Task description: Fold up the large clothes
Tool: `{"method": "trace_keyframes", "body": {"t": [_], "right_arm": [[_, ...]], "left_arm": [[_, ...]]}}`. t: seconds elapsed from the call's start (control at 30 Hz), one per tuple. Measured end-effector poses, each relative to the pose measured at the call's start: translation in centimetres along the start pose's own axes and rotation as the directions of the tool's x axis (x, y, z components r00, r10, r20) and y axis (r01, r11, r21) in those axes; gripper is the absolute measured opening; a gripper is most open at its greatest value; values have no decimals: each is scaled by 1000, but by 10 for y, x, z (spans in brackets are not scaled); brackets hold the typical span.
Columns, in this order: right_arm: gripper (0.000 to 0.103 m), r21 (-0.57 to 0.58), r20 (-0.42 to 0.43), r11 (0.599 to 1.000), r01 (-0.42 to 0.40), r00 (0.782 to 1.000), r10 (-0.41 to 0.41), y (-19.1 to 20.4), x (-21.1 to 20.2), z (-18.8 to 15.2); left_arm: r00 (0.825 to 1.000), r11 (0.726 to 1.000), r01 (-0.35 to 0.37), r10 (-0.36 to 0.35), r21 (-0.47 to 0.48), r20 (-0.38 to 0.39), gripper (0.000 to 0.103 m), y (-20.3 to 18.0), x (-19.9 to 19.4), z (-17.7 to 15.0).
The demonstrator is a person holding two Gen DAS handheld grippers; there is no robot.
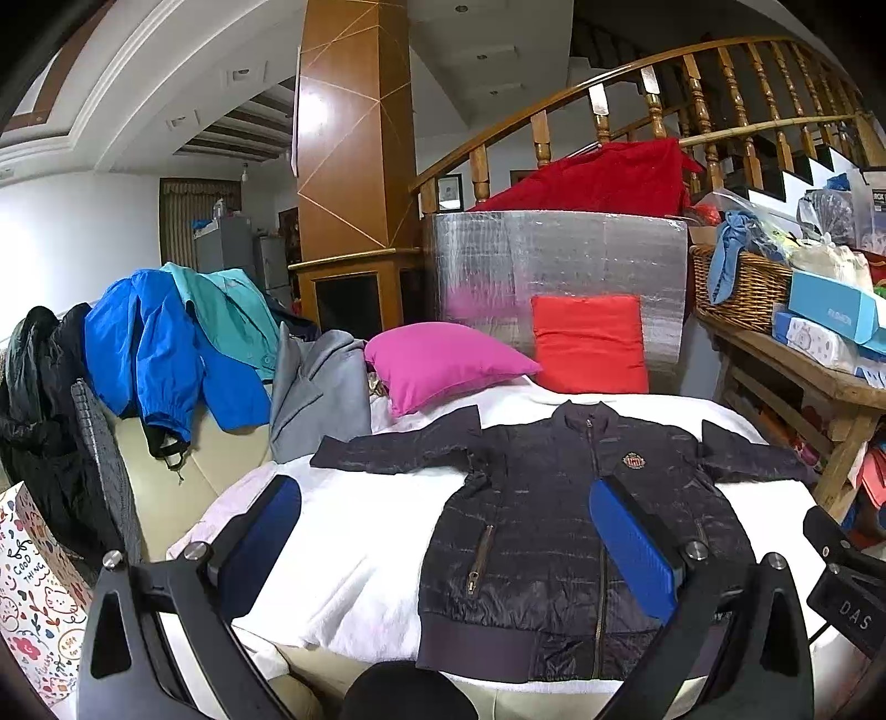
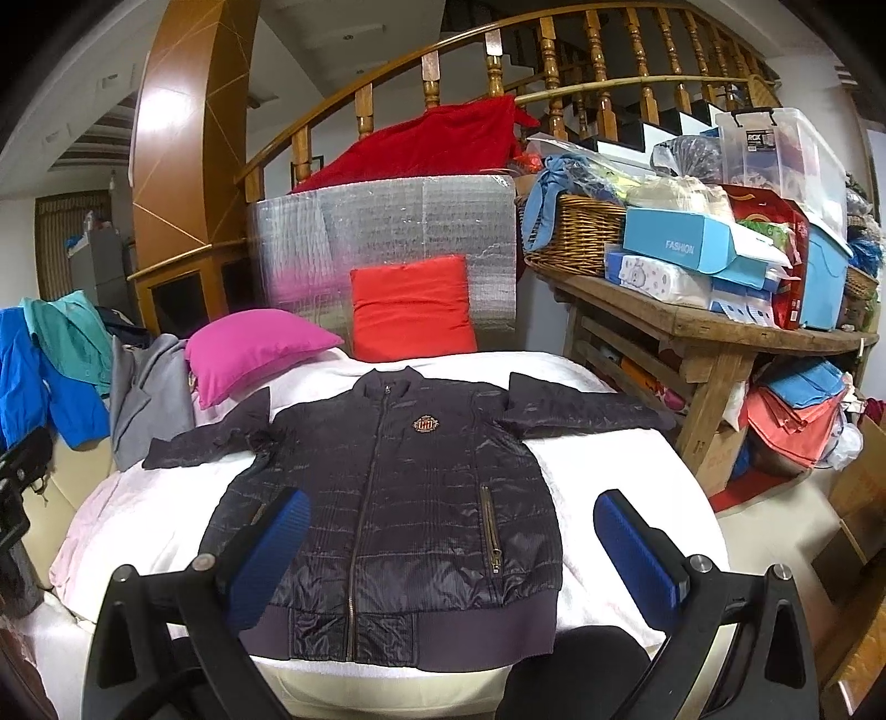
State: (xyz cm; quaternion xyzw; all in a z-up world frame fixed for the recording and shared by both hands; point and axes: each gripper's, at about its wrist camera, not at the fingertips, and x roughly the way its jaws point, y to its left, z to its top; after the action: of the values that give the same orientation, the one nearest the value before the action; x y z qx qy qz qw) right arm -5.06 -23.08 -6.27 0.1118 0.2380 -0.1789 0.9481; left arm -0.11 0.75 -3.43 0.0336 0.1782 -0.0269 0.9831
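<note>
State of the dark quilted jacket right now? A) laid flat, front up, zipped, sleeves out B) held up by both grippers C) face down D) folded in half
A: the dark quilted zip-front jacket lies flat on the white blanket, chest badge and closed zipper up, sleeves spread; both grippers' jaws are open, holding nothing.

You are working in a lived-in home, in a living area beside a curved wooden staircase (image 2: pixel 498 50) with turned balusters. Throw pillows, one pink (image 2: pixel 249 354) and one red (image 2: pixel 412 307), sit on a white-covered sofa (image 1: pixel 360 531), with coats (image 1: pixel 166 343) draped over its back. A rough wooden table (image 2: pixel 714 327) carries a wicker basket (image 2: pixel 576 238), boxes and household clutter.
</note>
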Motion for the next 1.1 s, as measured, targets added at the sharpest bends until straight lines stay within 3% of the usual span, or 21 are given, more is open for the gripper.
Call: {"method": "trace_keyframes", "body": {"t": [1.1], "right_arm": [[103, 13, 8, 1000, 20, 1000, -20, -6, -3, 10]], "left_arm": [[1000, 1000, 19, -20, 12, 15, 103, -2, -8, -7]]}}
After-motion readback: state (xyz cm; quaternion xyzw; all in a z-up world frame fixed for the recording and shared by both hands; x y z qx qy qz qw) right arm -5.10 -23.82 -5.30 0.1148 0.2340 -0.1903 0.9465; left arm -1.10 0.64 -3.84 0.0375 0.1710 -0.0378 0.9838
